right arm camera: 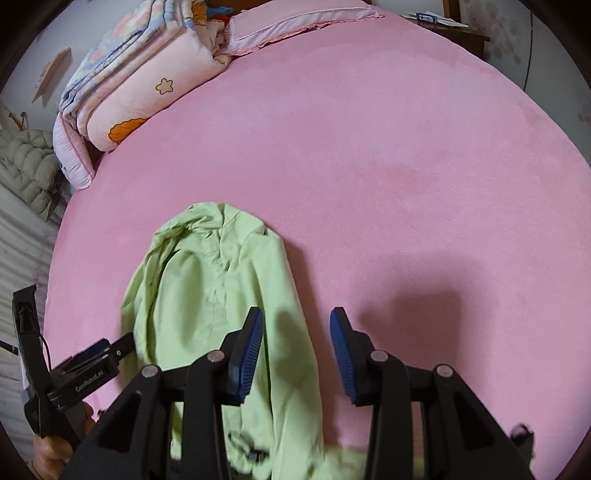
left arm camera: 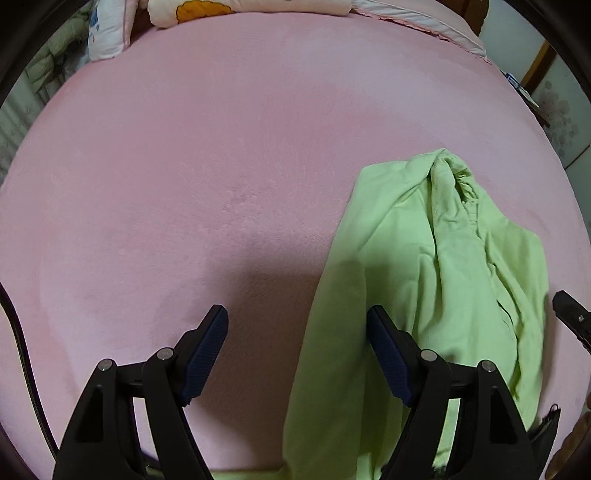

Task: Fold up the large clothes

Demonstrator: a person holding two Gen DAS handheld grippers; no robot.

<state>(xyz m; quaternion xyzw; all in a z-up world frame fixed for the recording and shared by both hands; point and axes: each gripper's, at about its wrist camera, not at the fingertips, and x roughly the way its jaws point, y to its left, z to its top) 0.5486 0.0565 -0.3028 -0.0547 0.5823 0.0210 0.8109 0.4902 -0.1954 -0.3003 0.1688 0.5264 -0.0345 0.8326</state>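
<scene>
I see the green jacket (left arm camera: 443, 258) lying crumpled on the pink bed (left arm camera: 184, 166), lower right of the left view, lower left of the right view. My left claw (left arm camera: 297, 354) is spread wide, nothing between its pads. My right claw (right arm camera: 297, 358) is partly spread above the jacket's edge, pinching nothing; folded quilts (right arm camera: 129, 96) sit upper left.

I count one green garment (left arm camera: 436, 266), one pink bed (left arm camera: 221, 147), one folded quilt (right arm camera: 147, 85), one pillow (right arm camera: 295, 22), and my two grippers (left arm camera: 297, 354) (right arm camera: 297, 354).
</scene>
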